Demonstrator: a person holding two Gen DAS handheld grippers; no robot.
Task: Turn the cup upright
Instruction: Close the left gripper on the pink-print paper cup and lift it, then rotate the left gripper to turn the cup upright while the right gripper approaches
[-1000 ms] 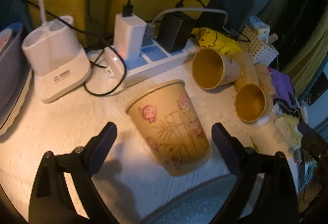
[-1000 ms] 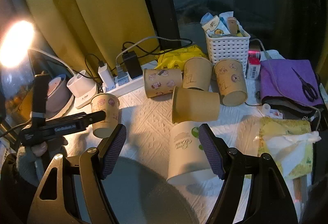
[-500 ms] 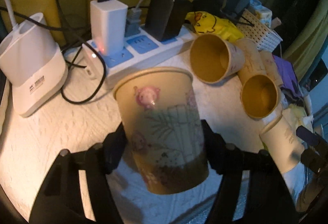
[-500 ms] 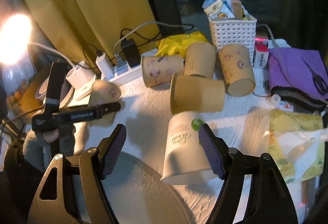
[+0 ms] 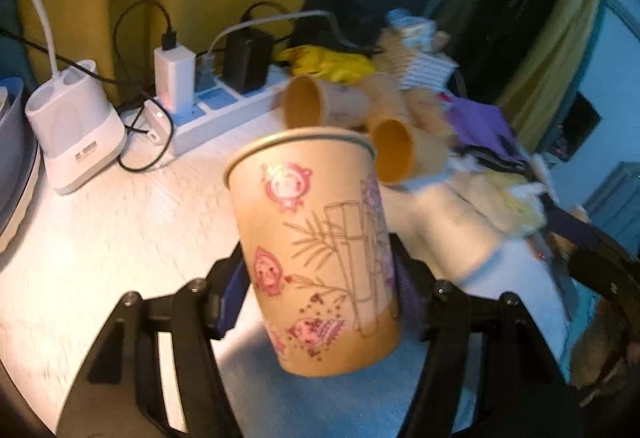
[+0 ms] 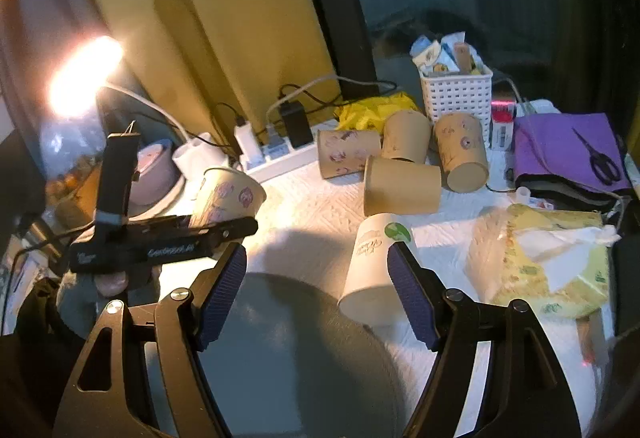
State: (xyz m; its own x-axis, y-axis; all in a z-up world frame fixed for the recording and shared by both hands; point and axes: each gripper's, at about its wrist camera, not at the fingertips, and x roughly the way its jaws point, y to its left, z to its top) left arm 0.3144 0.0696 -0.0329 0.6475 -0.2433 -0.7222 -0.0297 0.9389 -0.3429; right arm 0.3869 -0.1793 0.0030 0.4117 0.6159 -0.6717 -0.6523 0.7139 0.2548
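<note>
Left gripper [image 5: 320, 278] fingers clamped on printed paper cup [image 5: 316, 238], mouth up, right gripper [image 6: 316, 294] fingers apart, white basket [image 6: 456, 97] holding packets

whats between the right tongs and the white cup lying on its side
Nothing: in the right wrist view the white cup lies on the white table cover just ahead of the open right tongs, its rim end nearly between the fingers, untouched.

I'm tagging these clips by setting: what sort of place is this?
Probably a cluttered desk or table in a home, beside a dark window at night. A power strip with chargers, a white storage basket, scissors and scattered paper cups point that way.
</note>
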